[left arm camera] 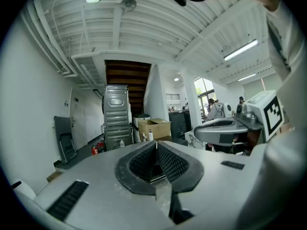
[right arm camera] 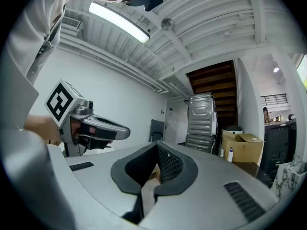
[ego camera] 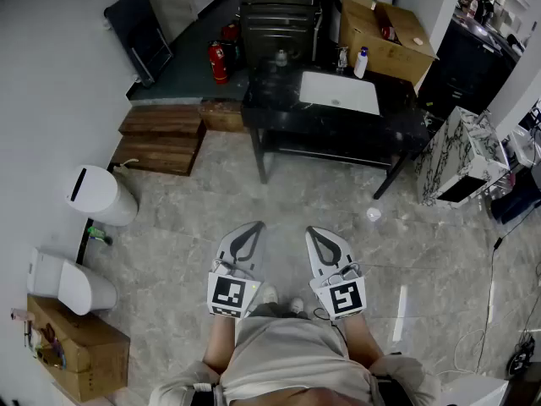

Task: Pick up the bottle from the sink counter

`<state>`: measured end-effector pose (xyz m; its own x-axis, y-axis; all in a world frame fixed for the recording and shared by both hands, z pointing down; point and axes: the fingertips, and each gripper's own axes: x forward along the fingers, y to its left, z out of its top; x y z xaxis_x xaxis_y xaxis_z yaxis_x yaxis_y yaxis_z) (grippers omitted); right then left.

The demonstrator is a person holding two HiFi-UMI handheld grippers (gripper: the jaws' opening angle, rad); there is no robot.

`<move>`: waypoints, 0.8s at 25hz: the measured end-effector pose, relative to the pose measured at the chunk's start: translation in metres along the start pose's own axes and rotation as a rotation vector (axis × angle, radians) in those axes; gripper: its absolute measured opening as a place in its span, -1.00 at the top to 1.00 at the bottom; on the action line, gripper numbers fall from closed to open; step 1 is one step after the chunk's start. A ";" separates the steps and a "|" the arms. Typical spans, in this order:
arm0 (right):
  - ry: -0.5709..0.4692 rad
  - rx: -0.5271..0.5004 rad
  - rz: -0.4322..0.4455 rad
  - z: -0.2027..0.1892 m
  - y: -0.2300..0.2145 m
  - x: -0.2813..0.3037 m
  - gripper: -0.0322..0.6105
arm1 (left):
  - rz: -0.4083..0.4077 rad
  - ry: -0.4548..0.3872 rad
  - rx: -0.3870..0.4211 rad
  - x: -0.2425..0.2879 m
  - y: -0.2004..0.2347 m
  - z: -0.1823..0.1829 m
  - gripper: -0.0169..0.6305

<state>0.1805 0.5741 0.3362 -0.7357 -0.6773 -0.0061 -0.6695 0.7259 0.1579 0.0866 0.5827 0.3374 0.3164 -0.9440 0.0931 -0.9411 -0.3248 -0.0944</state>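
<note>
White plastic showed first at the far left: a rounded bin stood on the pale tiled floor, well to the left of the black surface and a little nearer the camera. Between bin and surface lay two brown wooden steps, the upper one ending just beside the surface's left end. A red fire extinguisher stood just off the surface's back left corner. A white rectangular basin was set into the surface right of its middle. The bottle, white with a blue cap, stood upright at the surface's back edge, just behind the basin's right end and close against an open cardboard box that rose behind the surface's right half. A marble-patterned cabinet stood just off the surface's right end. Both tools were held level over the floor in front of the surface, well apart from it and from the bottle. The left tool was clenched, its ribbed pads meeting at the tips with nothing between them. The right tool, just beside it and aimed the same way toward the surface, was likewise clenched and empty.
</note>
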 end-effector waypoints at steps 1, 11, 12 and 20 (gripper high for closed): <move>-0.004 -0.003 0.002 0.001 -0.001 -0.003 0.91 | 0.000 -0.003 0.003 0.000 -0.003 0.002 0.93; -0.016 0.033 0.006 -0.004 -0.013 -0.017 0.91 | 0.010 -0.009 0.005 0.002 -0.026 0.007 0.93; -0.010 0.038 0.016 -0.006 -0.013 -0.017 0.91 | 0.010 -0.008 0.004 0.003 -0.027 0.006 0.93; 0.011 0.036 0.037 -0.012 -0.020 0.001 0.91 | 0.008 0.006 -0.010 0.023 -0.015 -0.003 0.93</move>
<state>0.1947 0.5573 0.3449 -0.7591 -0.6509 0.0102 -0.6451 0.7543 0.1219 0.1079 0.5657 0.3436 0.3084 -0.9461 0.0987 -0.9447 -0.3168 -0.0851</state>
